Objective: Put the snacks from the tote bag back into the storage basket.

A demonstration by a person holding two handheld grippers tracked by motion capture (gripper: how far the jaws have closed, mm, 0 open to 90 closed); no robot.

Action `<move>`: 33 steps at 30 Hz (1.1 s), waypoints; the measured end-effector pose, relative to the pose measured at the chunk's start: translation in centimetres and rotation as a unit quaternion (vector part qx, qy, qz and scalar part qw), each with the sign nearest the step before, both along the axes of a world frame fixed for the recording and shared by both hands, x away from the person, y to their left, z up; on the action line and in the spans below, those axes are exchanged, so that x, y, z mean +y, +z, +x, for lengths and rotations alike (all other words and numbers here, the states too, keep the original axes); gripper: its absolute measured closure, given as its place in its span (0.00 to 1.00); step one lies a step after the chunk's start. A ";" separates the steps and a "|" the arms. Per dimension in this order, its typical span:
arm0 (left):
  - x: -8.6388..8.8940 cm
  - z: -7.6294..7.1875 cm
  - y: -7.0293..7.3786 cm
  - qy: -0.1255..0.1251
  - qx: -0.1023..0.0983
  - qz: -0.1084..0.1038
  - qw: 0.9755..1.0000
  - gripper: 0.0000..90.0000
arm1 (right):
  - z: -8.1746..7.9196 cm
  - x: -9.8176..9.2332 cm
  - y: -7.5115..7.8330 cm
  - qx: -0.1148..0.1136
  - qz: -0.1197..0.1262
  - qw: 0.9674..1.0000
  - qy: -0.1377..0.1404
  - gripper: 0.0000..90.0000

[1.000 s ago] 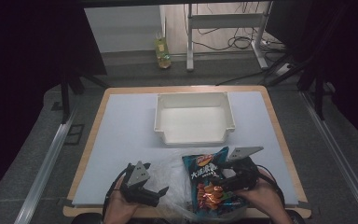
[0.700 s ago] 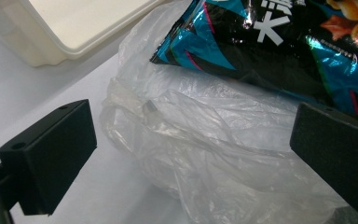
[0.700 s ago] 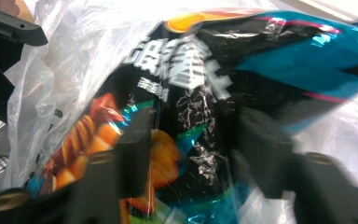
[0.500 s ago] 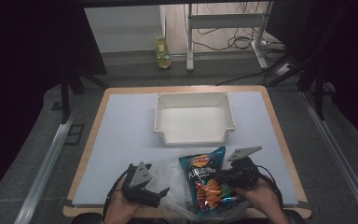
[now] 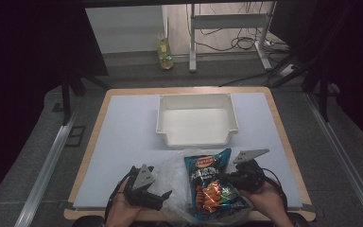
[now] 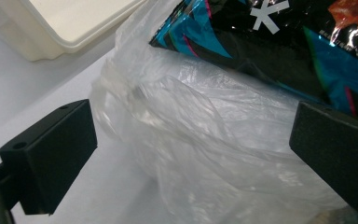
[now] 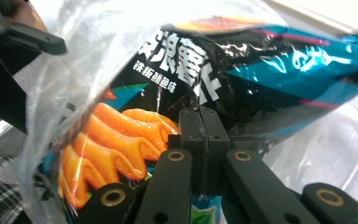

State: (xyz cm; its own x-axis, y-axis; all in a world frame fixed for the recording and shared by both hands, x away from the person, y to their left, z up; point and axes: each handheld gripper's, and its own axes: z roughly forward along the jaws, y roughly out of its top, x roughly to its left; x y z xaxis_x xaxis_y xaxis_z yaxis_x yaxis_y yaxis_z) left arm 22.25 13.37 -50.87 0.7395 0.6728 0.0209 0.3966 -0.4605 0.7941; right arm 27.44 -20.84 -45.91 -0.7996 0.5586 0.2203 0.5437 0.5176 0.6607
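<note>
Crinkled clear plastic, a thin plastic bag [image 5: 172,175], lies at the near edge of the bench [image 5: 123,137], on the person's side of the white tray [image 5: 197,119], and a teal-and-black crisp packet [image 5: 211,182] sits partly inside it, its top end pointing toward the tray. The right gripper [image 7: 199,140] has its jaws pressed together on the packet's foil, low on its printed face, which looks like a hold meant for drawing the packet out of the bag. The left gripper [image 5: 144,189], on the far side of the bag from the right one, has its jaws spread wide with the bag's loose film [image 6: 205,144] bunched between them, touching neither pad as far as I can see; I judge it is placed to pin or catch the bag while the packet slides. How much of the packet is inside the film is hard to say, since the plastic is see-through and glary. The tray looks empty. The packet's lower end is cut off at the bench edge between the person's hands.
</note>
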 end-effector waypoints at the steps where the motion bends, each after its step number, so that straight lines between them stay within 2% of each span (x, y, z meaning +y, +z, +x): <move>1: 0.0 0.0 0.0 0.001 0.001 0.000 1.000 0.01 | 0.0 0.0 0.1 0.001 0.004 1.000 0.003 1.00; 7: 0.0 0.1 -0.1 0.002 0.007 0.002 1.000 0.00 | -0.4 -0.2 1.0 -0.009 0.020 1.000 0.009 1.00; 10: -0.1 0.2 -0.3 0.003 0.012 0.009 1.000 0.00 | -0.6 -0.3 1.3 -0.017 0.019 1.000 0.008 1.00; 12: -0.2 0.3 -0.4 0.002 0.014 0.010 1.000 0.00 | -0.6 -0.4 1.4 -0.016 0.028 0.999 0.007 1.00; 15: -0.2 0.2 -0.4 0.002 0.015 0.010 1.000 0.00 | -0.4 -0.5 1.1 -0.023 0.007 1.000 0.000 1.00; 17: -0.3 0.3 -0.4 0.002 0.015 0.011 1.000 0.00 | -0.1 -0.6 0.7 -0.016 0.004 1.000 -0.002 0.99; 18: -0.3 0.3 -0.5 0.002 0.016 0.012 1.000 0.00 | 0.0 -0.7 0.6 -0.016 0.006 1.000 -0.005 0.95; 20: -0.3 0.3 -0.5 0.002 0.017 0.013 1.000 0.00 | 0.0 -0.7 0.8 -0.019 -0.004 1.000 -0.021 0.72; 22: -0.3 0.3 -0.5 0.001 0.017 0.014 1.000 0.00 | 0.1 -0.7 1.0 -0.024 -0.004 0.999 -0.036 0.55; 25: -0.4 0.3 -0.5 -0.001 0.017 0.015 1.000 0.00 | 0.3 -0.3 0.5 -0.009 -0.019 0.998 -0.054 0.27; 29: -0.4 0.2 -0.5 -0.001 0.015 0.015 1.000 0.00 | 0.7 0.7 -1.2 0.015 -0.049 0.997 -0.061 0.18; 31: -0.4 0.2 -0.5 0.000 0.016 0.015 1.000 0.00 | 1.0 0.8 -1.8 0.040 -0.041 0.996 -0.061 0.21; 33: -0.4 0.2 -0.5 -0.001 0.016 0.015 1.000 0.00 | 1.1 0.7 -1.8 0.051 -0.032 0.997 -0.057 0.30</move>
